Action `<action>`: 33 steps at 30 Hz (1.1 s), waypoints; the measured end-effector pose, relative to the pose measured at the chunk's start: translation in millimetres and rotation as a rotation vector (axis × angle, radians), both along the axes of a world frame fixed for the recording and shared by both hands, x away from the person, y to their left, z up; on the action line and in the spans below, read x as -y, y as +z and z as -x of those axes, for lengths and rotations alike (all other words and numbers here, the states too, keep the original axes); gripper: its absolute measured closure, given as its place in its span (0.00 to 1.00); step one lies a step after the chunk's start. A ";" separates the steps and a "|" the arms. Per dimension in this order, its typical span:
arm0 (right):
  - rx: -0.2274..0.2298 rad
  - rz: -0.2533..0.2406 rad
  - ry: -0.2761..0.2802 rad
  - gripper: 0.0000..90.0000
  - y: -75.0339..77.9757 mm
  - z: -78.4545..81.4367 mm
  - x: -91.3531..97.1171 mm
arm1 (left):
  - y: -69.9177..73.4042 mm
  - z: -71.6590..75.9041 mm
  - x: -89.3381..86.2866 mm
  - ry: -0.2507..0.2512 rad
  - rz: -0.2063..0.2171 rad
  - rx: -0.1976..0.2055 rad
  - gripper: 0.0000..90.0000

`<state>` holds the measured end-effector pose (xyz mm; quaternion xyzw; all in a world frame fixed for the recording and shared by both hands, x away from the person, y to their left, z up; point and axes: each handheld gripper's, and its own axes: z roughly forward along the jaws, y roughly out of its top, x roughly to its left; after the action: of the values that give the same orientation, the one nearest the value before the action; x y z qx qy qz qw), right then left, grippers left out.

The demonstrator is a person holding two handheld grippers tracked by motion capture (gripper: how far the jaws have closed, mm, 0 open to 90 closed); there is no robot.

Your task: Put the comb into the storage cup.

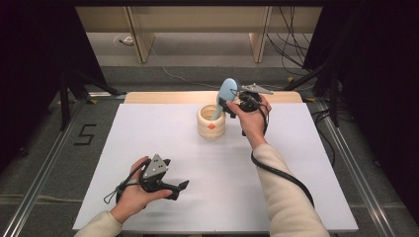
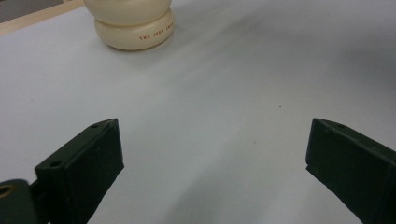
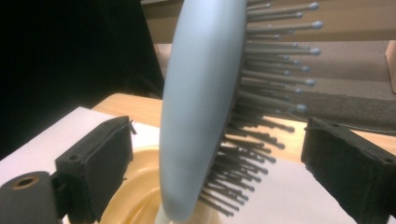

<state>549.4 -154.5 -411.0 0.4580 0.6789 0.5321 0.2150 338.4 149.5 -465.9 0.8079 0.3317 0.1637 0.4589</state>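
Note:
A pale blue hairbrush stands handle-down in a cream ribbed cup at the back middle of the white board. My right gripper is raised at the brush head, held from the right. In the right gripper view the brush head sits between the jaws with its dark bristles pointing right; the left pad stands clear of the brush back, and the bristle tips end just short of the right pad. My left gripper rests open near the front left with nothing in it; the cup is far ahead of it.
The white board lies on a wooden table whose back edge shows behind the cup. Dark metal frame rails run along both sides, and cables trail at the back right. A "5" is marked on the floor at left.

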 end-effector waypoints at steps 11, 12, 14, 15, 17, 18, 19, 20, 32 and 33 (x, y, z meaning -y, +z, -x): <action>0.008 0.033 0.015 0.09 -3.0 11.5 10.1 | -0.5 -0.3 -0.2 0.002 -0.003 0.000 0.04; 0.009 0.035 0.016 0.09 -3.4 12.6 10.9 | -0.5 -0.3 -0.1 0.002 -0.002 0.000 0.04; 0.010 0.038 0.019 0.09 -4.0 14.7 12.4 | -0.5 -0.4 0.0 0.002 -0.003 0.001 0.04; 0.010 0.038 0.019 0.09 -4.2 15.9 13.0 | -0.6 -0.4 0.1 0.003 -0.003 0.000 0.04; 0.011 0.043 0.021 0.09 -4.1 18.1 14.4 | -0.8 -0.4 0.2 0.002 -0.004 -0.001 0.04; 0.013 0.048 0.023 0.09 -4.1 19.0 15.0 | -0.9 -0.4 0.2 0.003 -0.006 -0.001 0.04; 0.013 0.054 0.024 0.09 -3.9 20.5 15.6 | -1.0 -0.4 0.1 0.003 -0.005 -0.001 0.04; 0.016 0.057 0.025 0.09 -3.8 21.4 16.0 | -1.0 -0.5 0.1 0.003 -0.006 -0.001 0.04; 0.023 0.076 0.039 0.08 -2.6 30.3 21.8 | -1.6 -0.8 0.2 0.005 -0.007 -0.001 0.04; 0.024 0.077 0.039 0.08 -2.6 31.2 22.3 | -1.5 -0.8 0.2 0.005 -0.007 -0.001 0.04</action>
<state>518.2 -176.8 -413.6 0.4295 0.7052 0.5151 0.2301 339.2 149.3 -467.4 0.8087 0.3334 0.1655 0.4554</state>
